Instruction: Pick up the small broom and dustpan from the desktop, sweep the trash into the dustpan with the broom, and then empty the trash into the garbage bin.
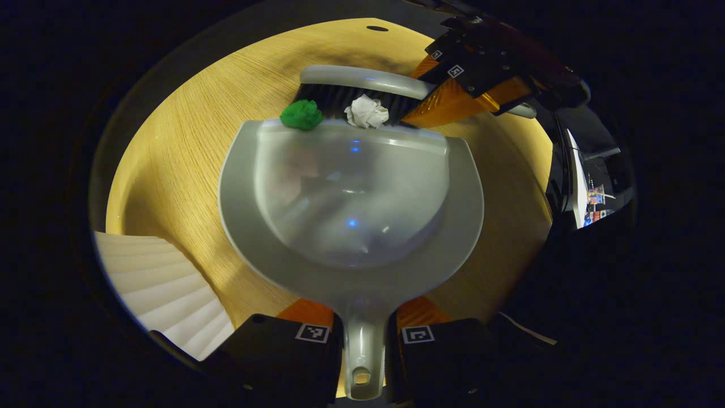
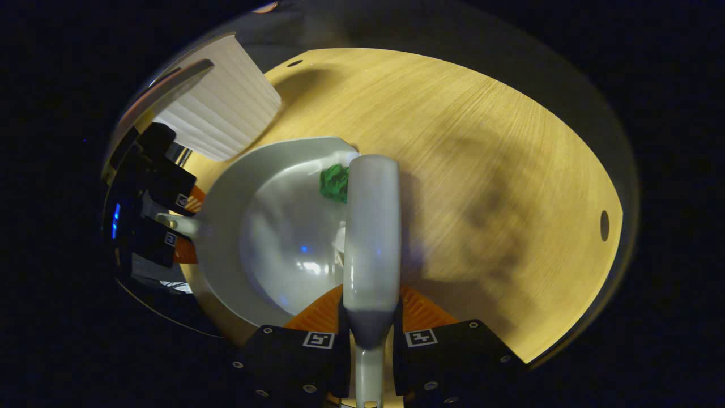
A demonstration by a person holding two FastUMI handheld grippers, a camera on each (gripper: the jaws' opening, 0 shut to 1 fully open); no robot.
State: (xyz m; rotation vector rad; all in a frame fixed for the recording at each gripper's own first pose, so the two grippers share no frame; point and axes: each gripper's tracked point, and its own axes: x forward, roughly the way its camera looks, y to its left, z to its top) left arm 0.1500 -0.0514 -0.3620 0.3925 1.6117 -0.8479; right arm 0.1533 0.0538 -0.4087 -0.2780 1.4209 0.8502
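The grey dustpan (image 1: 351, 187) lies flat on the wooden desktop (image 1: 187, 164), its handle clamped in my left gripper (image 1: 362, 331). At the pan's far lip sit a green crumpled ball (image 1: 302, 114) and a white crumpled paper ball (image 1: 367, 111), with the broom's black bristles (image 1: 334, 97) right behind them. In the left gripper view my right gripper (image 1: 464, 85) holds the broom from the upper right. In the right gripper view my right gripper (image 2: 371, 334) is shut on the grey broom (image 2: 371, 226); the green ball (image 2: 334, 182) and the dustpan (image 2: 272, 226) lie to its left, with the left gripper (image 2: 170, 221) on the pan's handle.
A white ribbed garbage bin (image 1: 164, 283) stands beside the desk at the lower left of the left gripper view; the bin (image 2: 221, 107) is at the upper left of the right gripper view. A small round hole (image 2: 604, 225) sits near the desk's edge.
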